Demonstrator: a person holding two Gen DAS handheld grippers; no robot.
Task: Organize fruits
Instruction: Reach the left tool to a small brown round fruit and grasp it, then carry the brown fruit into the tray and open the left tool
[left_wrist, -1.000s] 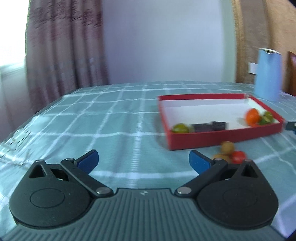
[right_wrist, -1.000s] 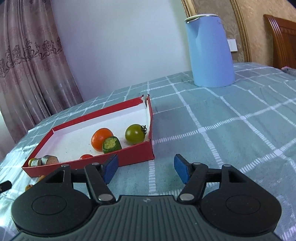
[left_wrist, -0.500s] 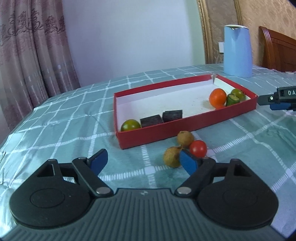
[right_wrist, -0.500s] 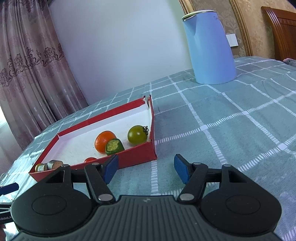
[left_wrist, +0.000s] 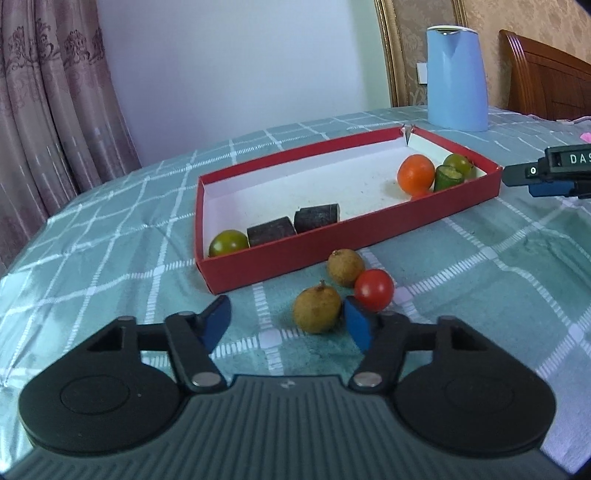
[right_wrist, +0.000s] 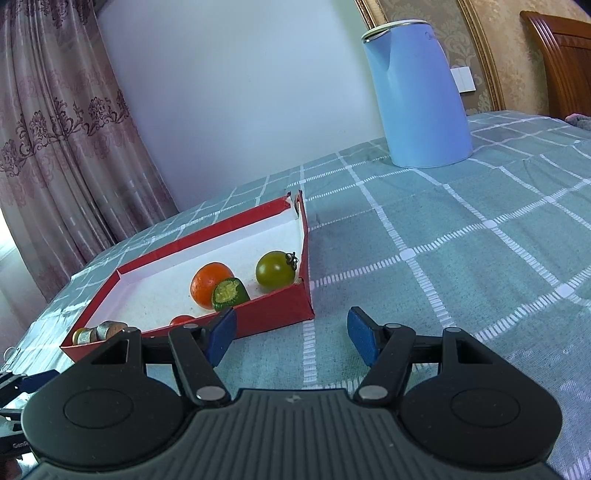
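A red tray (left_wrist: 369, 229) with a white floor holds a green tomato (left_wrist: 228, 243), two dark blocks (left_wrist: 293, 227), an orange fruit (left_wrist: 416, 173), a cut green piece (left_wrist: 448, 178) and another green tomato (left_wrist: 458, 164). In front of it on the cloth lie two brown longans (left_wrist: 317, 310) (left_wrist: 346, 267) and a red cherry tomato (left_wrist: 373, 289). My left gripper (left_wrist: 286, 321) is closing around the nearer longan, which sits against the right pad, clear of the left pad. My right gripper (right_wrist: 291, 332) hangs open and empty by the tray (right_wrist: 273, 317) corner.
A tall blue kettle (left_wrist: 457, 77) (right_wrist: 417, 92) stands beyond the tray on the green checked tablecloth (right_wrist: 443, 258). A wooden headboard (left_wrist: 546, 85) rises at the far right and curtains (left_wrist: 55, 110) at the left. The right gripper's tip (left_wrist: 546, 173) shows at the right edge.
The left gripper swung right and closed in on the loose fruits, and its jaws narrowed around the near longan. The right gripper stayed in place.
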